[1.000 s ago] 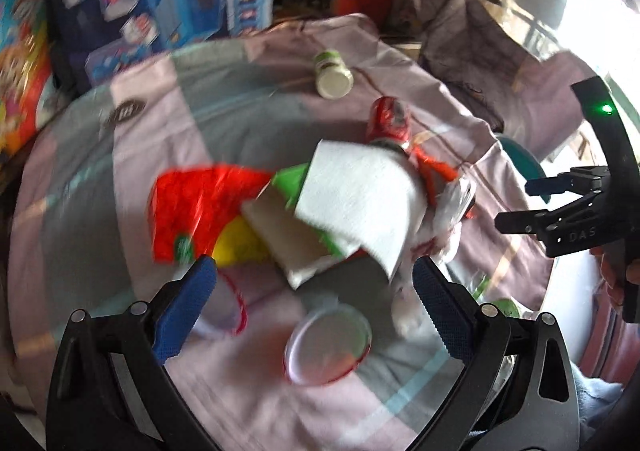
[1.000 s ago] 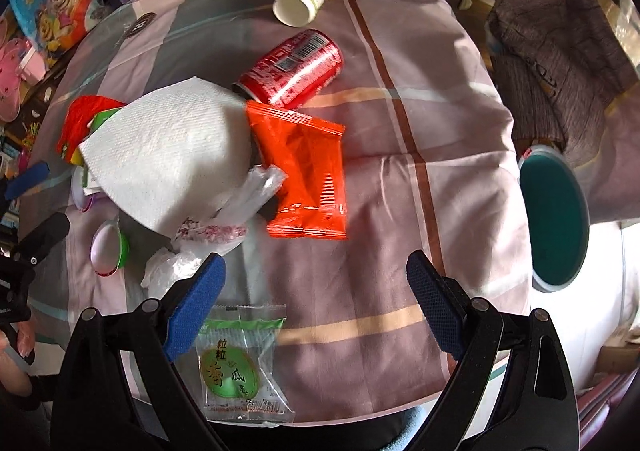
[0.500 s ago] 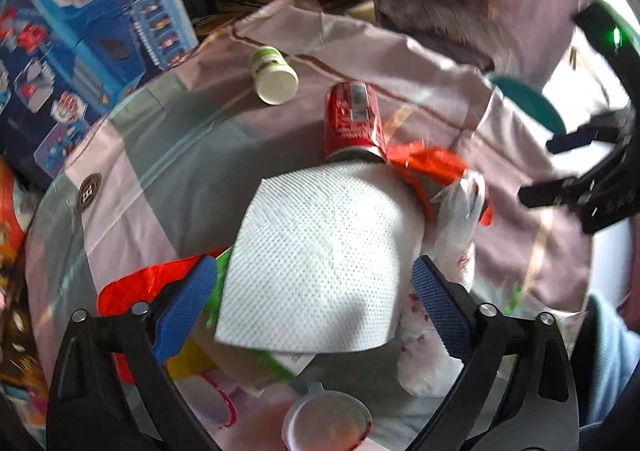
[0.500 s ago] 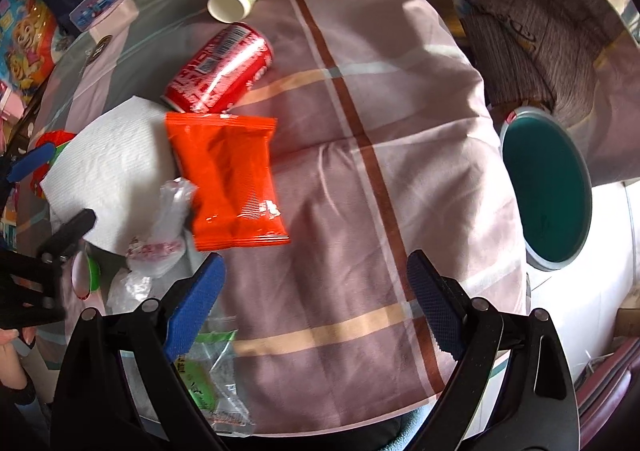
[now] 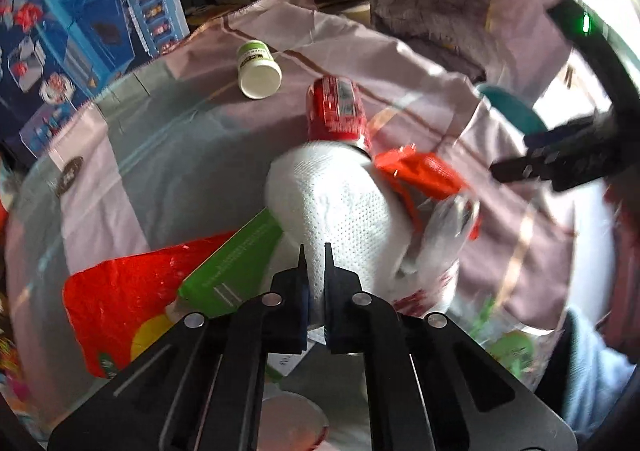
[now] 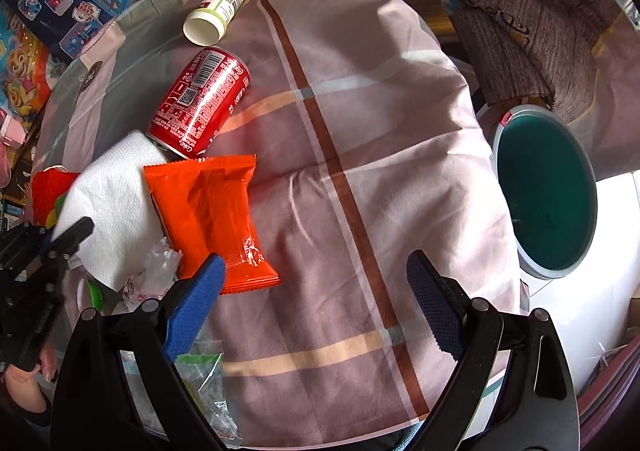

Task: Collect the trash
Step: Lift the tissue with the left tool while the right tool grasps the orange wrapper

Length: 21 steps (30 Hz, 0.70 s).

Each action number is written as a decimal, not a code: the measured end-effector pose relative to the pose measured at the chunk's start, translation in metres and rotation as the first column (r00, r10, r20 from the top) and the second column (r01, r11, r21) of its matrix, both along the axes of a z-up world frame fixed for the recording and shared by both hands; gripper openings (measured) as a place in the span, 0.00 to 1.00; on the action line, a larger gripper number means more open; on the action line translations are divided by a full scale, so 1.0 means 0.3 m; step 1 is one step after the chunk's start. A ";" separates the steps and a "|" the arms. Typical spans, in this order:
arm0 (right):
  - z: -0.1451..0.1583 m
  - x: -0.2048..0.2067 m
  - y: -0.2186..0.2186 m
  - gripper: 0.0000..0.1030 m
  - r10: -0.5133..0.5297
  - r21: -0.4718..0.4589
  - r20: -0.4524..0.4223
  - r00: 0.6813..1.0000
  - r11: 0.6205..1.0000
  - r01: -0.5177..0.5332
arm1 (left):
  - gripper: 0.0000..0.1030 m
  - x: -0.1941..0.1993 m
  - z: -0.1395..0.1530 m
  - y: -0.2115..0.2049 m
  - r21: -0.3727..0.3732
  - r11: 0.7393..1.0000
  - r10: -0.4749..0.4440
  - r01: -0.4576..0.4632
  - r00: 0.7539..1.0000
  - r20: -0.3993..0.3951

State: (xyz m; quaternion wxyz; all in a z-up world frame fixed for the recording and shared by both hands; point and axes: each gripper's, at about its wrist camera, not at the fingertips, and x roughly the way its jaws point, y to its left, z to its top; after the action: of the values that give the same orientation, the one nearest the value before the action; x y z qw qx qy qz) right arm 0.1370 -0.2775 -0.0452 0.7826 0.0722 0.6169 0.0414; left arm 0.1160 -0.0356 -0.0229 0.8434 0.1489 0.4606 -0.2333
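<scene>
My left tongs (image 5: 313, 259) just snapped closed, pinching the paper towel (image 5: 340, 211) at the pile's 6 o'clock edge. Lift slow, w/o dragging the can (image 5: 336, 109). Right tongs (image 6: 316, 275) wide, empty.

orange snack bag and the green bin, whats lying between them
Nothing: only bare checked cloth lies between the orange snack bag and green bin, seen in the right wrist view.

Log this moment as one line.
left tongs: just closed on napkin | right tongs: open, above wrapper | bin: empty
</scene>
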 end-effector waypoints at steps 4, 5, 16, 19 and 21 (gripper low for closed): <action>-0.016 0.020 0.017 0.85 0.010 0.042 -0.014 1.000 0.999 -0.009 | 0.05 0.051 0.050 0.046 -0.062 0.996 0.066 -0.066 0.998 0.000; -0.016 0.031 0.028 0.85 0.016 0.050 -0.011 1.000 0.999 -0.016 | 0.05 0.068 0.062 0.065 -0.076 0.993 0.090 -0.090 0.996 -0.001; -0.095 0.141 0.157 0.85 0.096 0.141 -0.027 0.995 0.986 -0.091 | 0.05 0.116 0.150 0.156 -0.170 0.969 0.187 -0.181 0.982 0.019; -0.111 0.138 0.187 0.60 0.134 0.147 -0.018 0.991 0.981 -0.130 | 0.05 0.120 0.142 0.157 -0.173 0.967 0.194 -0.190 0.981 0.011; -0.108 0.136 0.190 0.37 0.139 0.133 -0.006 0.990 0.982 -0.137 | 0.05 0.121 0.136 0.151 -0.177 0.965 0.197 -0.193 0.980 0.002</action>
State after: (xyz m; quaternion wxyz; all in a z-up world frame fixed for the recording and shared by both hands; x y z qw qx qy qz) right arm 0.1778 -0.2206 -0.0777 0.7667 0.0815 0.6221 0.1359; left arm 0.1521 0.0096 0.0180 0.8765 0.0301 0.4423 -0.1875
